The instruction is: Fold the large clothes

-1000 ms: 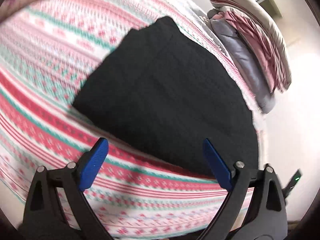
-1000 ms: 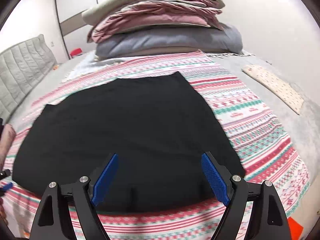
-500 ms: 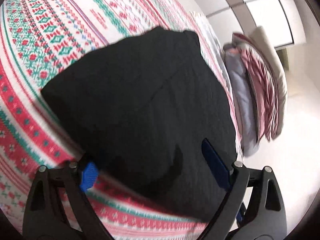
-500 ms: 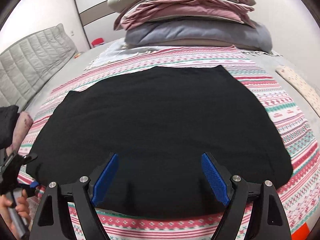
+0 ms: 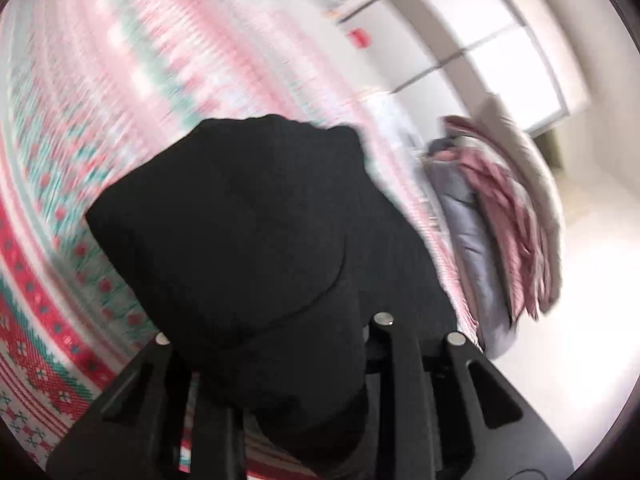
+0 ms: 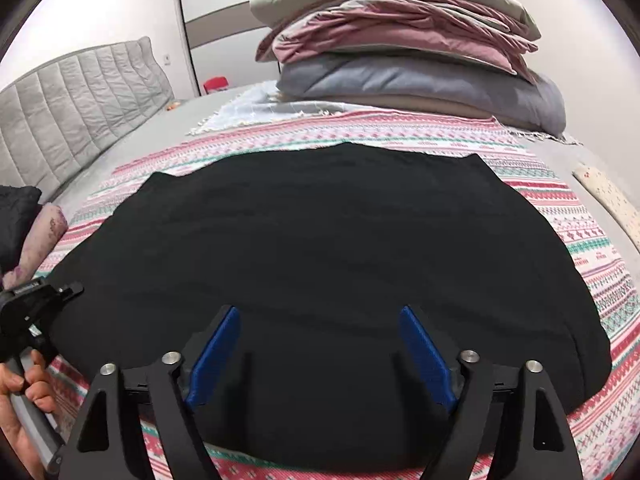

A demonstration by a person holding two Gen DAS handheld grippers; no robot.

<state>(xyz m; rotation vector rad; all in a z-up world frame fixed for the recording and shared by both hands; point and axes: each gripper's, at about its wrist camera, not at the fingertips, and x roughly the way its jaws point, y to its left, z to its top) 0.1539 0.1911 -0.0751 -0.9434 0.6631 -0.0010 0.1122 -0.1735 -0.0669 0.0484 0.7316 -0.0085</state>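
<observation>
A large black garment (image 6: 320, 240) lies spread flat on a patterned pink, red and green bedspread (image 6: 592, 280). My right gripper (image 6: 320, 356) hovers over its near edge. The blue pads (image 6: 216, 356) are apart and closing, with cloth below them but not pinched. In the blurred left wrist view, a corner of the black garment (image 5: 240, 220) bunches up over my left gripper (image 5: 272, 360) and hides its pads. Those jaws are closing on the cloth. The right wrist view shows the left gripper (image 6: 68, 290) at the garment's left edge, held by a hand (image 6: 24, 400).
A stack of folded quilts (image 6: 400, 60) sits at the far end of the bed. A grey padded headboard (image 6: 80, 92) is on the left. Dark and pink folded items (image 6: 44, 224) lie at the left edge, and a cream patterned cloth (image 6: 612, 204) lies at the right.
My left gripper's jaws have narrowed on the garment's corner, which now bunches over them, and its view has swung round. My right gripper has come closer to the near edge, jaws slightly narrower.
</observation>
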